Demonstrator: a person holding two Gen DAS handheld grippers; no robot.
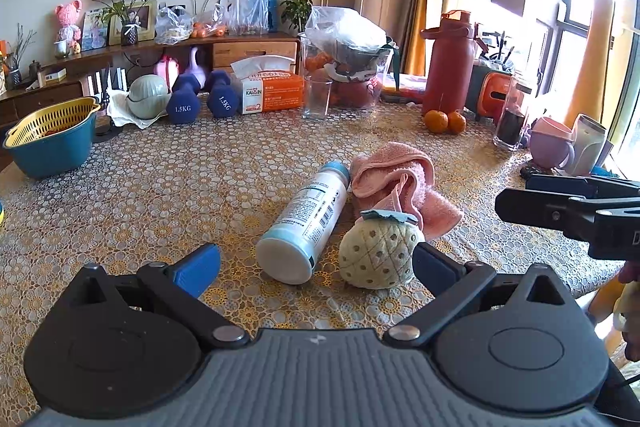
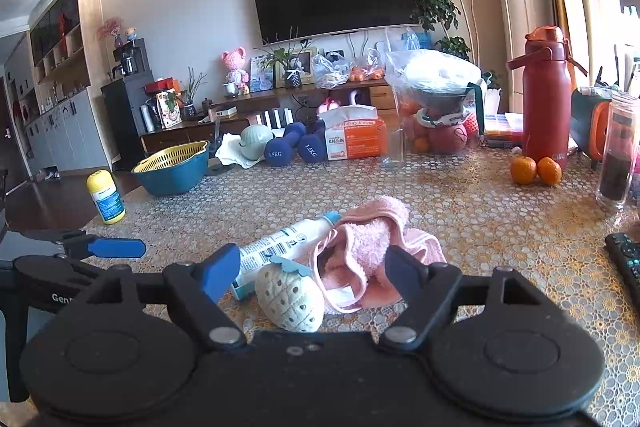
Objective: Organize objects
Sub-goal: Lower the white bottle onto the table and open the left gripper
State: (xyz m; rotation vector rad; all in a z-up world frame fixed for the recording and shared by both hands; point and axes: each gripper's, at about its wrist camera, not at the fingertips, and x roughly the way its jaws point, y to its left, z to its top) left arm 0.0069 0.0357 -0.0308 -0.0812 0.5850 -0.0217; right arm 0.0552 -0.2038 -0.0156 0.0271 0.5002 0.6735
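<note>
A white bottle with a light-blue cap point(image 1: 304, 219) lies on its side on the patterned table, also in the right wrist view point(image 2: 280, 247). Beside it lie a cream pineapple plush point(image 1: 378, 253) point(image 2: 290, 301) and a crumpled pink towel point(image 1: 400, 183) point(image 2: 372, 239). My left gripper point(image 1: 316, 263) is open and empty, its jaws either side of the bottle base and plush. My right gripper point(image 2: 310, 273) is open and empty, with the plush and towel between its jaws. The right gripper shows at the right edge of the left wrist view point(image 1: 572, 211).
A blue bowl with a yellow strainer point(image 1: 50, 139) point(image 2: 172, 167) stands at the left, a yellow-capped bottle point(image 2: 106, 197) nearby. Dumbbells point(image 1: 200, 97), a tissue box point(image 1: 272, 89), a glass point(image 1: 318, 99), a red flask point(image 1: 450, 63), oranges point(image 1: 444, 121) and a remote point(image 2: 626, 263) ring the table.
</note>
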